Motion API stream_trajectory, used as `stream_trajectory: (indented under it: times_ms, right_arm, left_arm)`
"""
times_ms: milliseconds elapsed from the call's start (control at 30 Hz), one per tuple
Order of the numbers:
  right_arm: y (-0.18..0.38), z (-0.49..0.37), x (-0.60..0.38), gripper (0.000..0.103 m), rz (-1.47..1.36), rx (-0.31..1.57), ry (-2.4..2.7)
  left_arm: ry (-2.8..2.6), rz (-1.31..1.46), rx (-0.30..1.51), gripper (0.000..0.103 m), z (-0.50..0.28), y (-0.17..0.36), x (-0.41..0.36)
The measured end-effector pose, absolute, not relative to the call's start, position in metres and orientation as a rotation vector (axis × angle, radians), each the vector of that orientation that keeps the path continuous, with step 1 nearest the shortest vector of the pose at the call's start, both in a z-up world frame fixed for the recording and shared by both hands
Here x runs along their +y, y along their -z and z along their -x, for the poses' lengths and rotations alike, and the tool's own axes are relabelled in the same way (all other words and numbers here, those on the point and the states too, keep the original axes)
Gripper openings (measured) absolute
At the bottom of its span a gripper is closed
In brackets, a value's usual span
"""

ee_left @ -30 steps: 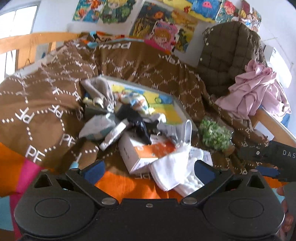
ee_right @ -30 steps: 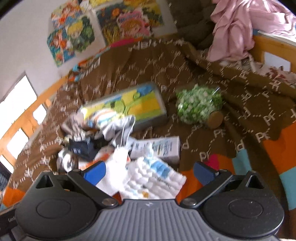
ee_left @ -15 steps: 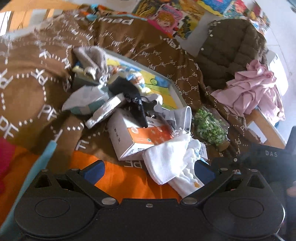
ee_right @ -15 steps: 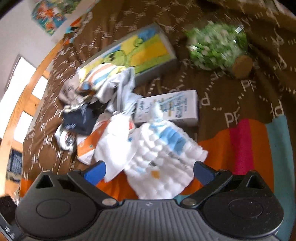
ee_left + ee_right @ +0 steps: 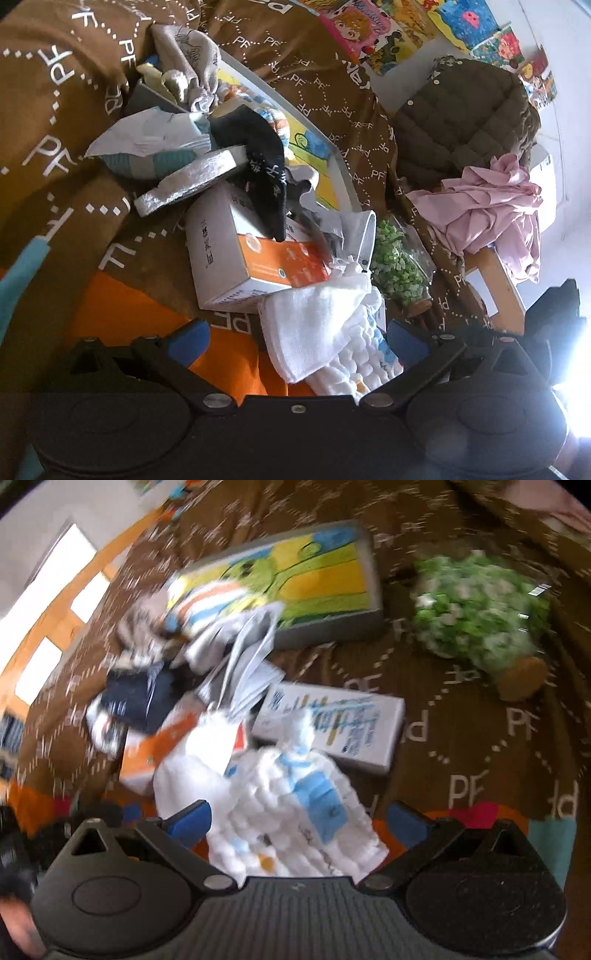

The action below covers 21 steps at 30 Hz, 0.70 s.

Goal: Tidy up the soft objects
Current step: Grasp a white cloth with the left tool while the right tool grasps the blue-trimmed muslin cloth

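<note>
The brown blanket [image 5: 303,70] that covers most of the bed carries a repeated white "PF" monogram inside dotted hexagons, and a larger word runs upside down along its far fold, too cut off to read. Below the brown, the bedding turns to orange, pink and teal blocks at the near edge. The orange-and-white box [image 5: 255,258] in the middle of the heap has small printed characters down its white side, not legible; the long white box [image 5: 332,727] beside it has blue print that the blur of the right wrist view makes unreadable. The black sock [image 5: 264,166] lying over the orange box shows a white pattern. Behind the heap lies a flat picture box [image 5: 295,579] with a green cartoon figure on yellow, and near the right edge of the blanket a clear bag of green pieces [image 5: 399,266]. The white cloth [image 5: 314,325] and the quilted white cloth with blue patches [image 5: 295,819] lie overlapping at the near edge of the heap. The left gripper [image 5: 297,338] has its jaws spread wide with the white cloth between them, untouched as far as shows; the right gripper [image 5: 297,821] is likewise spread wide over the quilted cloth. Cartoon posters [image 5: 406,22] hang on the pale wall, a dark quilted jacket [image 5: 461,122] and a pink garment [image 5: 491,210] sit on the wooden bed frame, and a bright window shows in the right wrist view.
</note>
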State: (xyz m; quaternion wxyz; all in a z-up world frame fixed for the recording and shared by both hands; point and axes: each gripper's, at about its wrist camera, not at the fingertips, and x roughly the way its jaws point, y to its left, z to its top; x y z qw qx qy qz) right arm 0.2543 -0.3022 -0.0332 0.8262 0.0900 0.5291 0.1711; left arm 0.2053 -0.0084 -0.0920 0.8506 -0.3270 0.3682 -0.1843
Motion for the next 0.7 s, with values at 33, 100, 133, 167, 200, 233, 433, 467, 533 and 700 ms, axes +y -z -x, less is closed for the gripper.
stream_trajectory:
  times_ms: [33, 100, 133, 167, 200, 233, 433, 467, 533, 700]
  right_arm:
    - [0.034, -0.253, -0.298, 0.103, -0.171, 1.136, -0.382]
    - [0.035, -0.250, -0.289, 0.103, -0.123, 1.148, -0.413]
    - [0.035, -0.249, -0.283, 0.103, -0.087, 1.150, -0.422]
    - [0.036, -0.247, -0.278, 0.103, -0.059, 1.149, -0.423]
    - [0.036, -0.245, -0.274, 0.103, -0.030, 1.149, -0.425]
    - [0.037, -0.244, -0.270, 0.103, -0.009, 1.150, -0.431]
    - [0.045, -0.239, -0.252, 0.103, 0.094, 1.184, -0.466]
    - [0.046, -0.238, -0.249, 0.103, 0.111, 1.188, -0.475]
    - [0.049, -0.236, -0.242, 0.103, 0.141, 1.195, -0.488]
    - [0.055, -0.232, -0.230, 0.100, 0.215, 1.206, -0.473]
  left_arm:
    - [0.391, 0.691, 0.772, 0.102, -0.207, 0.093, -0.009]
    - [0.400, 0.688, 0.771, 0.102, -0.209, 0.094, -0.009]
    - [0.406, 0.683, 0.772, 0.101, -0.211, 0.095, -0.011]
    - [0.411, 0.675, 0.774, 0.101, -0.212, 0.096, -0.013]
    - [0.416, 0.666, 0.775, 0.101, -0.213, 0.096, -0.015]
    - [0.423, 0.655, 0.775, 0.100, -0.214, 0.096, -0.017]
    - [0.458, 0.650, 0.778, 0.083, -0.218, 0.099, -0.024]
    - [0.461, 0.652, 0.784, 0.077, -0.219, 0.100, -0.024]
    - [0.467, 0.652, 0.799, 0.072, -0.220, 0.102, -0.025]
    - [0.485, 0.656, 0.814, 0.056, -0.223, 0.106, -0.028]
